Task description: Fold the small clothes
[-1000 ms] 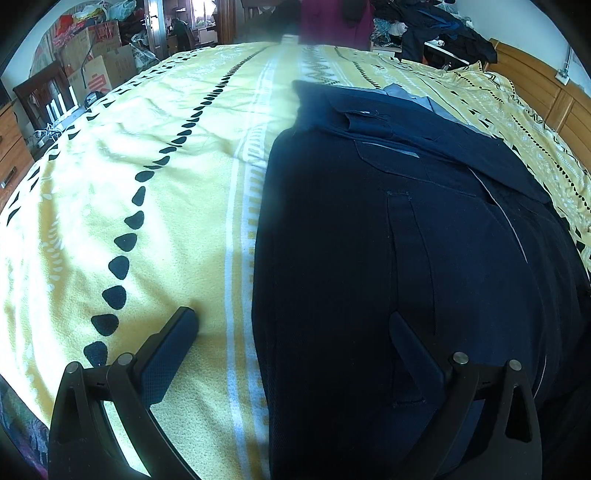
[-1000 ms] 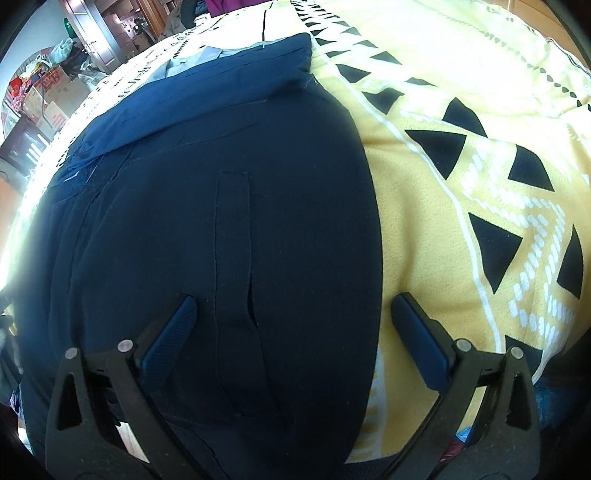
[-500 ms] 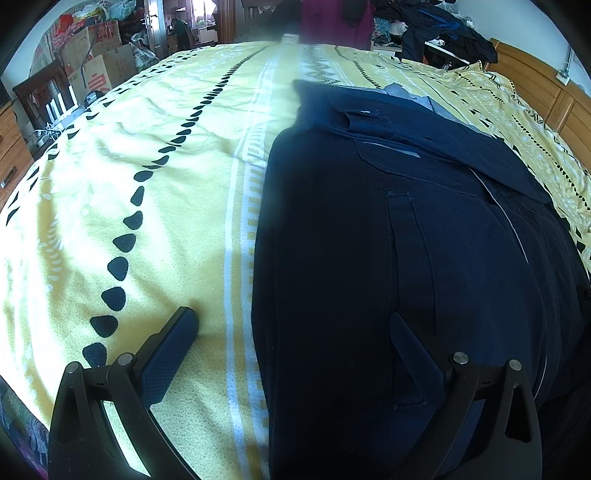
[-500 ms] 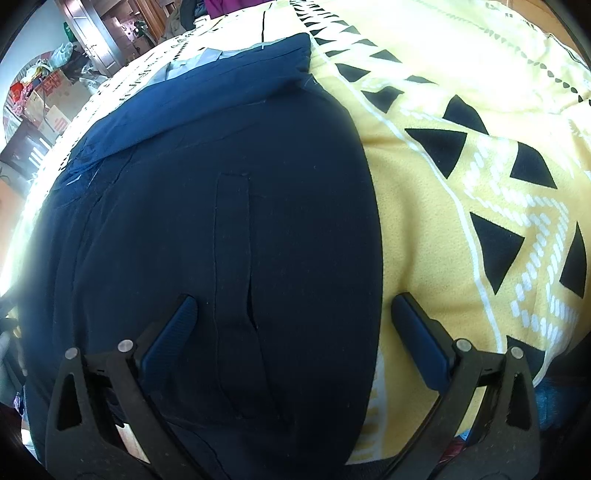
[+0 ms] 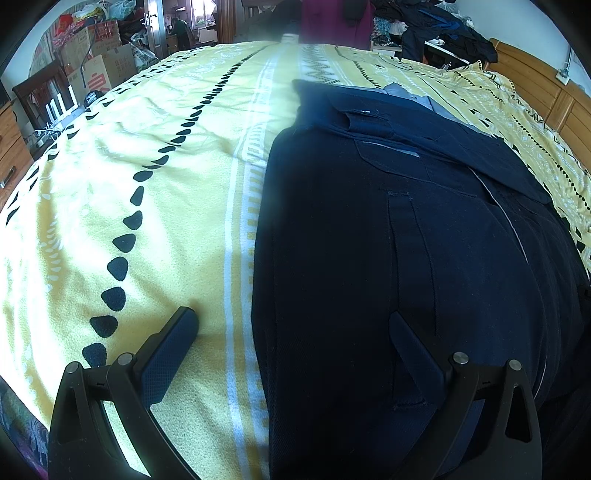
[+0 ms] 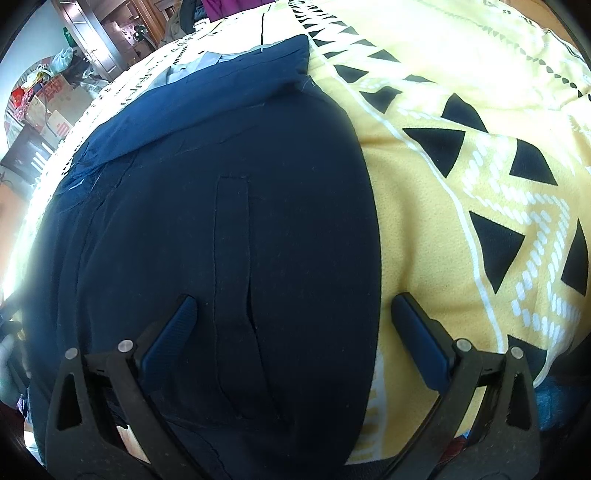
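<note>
Navy garment point(image 5: 388, 240) edge flanked by open yellow bedspread point(image 5: 147, 206)

Left of the dark garment point(image 5: 369, 240) the yellow bedspread point(image 5: 129, 177) lies bare and open. Right of it, more bare bedspread point(image 6: 480, 155). Far off, cardboard boxes point(image 5: 99, 62), piled clothes point(image 5: 436, 29) and a wooden headboard point(image 5: 546, 88) hem the bed.

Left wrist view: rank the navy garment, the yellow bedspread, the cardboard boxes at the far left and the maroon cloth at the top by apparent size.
1-2. Yellow bedspread and navy garment: similar frame area; the garment lies closer, so unsure.
3. Cardboard boxes.
4. Maroon cloth, close to the boxes; both are far and partly cut off.
</note>
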### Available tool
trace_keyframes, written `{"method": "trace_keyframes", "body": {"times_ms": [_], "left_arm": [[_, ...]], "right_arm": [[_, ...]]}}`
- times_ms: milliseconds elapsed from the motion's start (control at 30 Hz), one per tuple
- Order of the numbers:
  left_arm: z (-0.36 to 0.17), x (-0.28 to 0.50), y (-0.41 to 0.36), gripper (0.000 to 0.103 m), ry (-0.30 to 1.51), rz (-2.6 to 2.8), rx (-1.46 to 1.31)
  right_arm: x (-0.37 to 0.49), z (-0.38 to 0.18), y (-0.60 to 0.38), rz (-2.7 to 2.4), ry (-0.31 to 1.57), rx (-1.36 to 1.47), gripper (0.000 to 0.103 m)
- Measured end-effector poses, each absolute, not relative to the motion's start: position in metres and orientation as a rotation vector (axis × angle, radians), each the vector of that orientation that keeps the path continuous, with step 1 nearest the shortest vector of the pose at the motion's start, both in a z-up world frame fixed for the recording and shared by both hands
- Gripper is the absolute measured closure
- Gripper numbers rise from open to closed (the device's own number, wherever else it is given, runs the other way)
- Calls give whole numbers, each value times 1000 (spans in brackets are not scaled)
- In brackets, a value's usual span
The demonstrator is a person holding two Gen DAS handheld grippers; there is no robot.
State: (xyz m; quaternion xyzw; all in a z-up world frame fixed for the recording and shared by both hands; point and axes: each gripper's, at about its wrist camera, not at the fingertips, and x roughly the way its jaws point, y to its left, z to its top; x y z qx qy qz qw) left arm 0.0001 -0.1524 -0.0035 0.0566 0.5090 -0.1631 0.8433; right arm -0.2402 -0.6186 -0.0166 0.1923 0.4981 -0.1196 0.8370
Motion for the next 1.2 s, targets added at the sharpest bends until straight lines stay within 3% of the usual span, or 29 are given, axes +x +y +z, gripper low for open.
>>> {"method": "trace_keyframes", "body": {"times_ms": [1200], "left_arm": [[-5, 1, -152, 0, 1075, -355, 112]], "right_arm": [[-234, -20, -614, -272, 1065, 389, 0]]}}
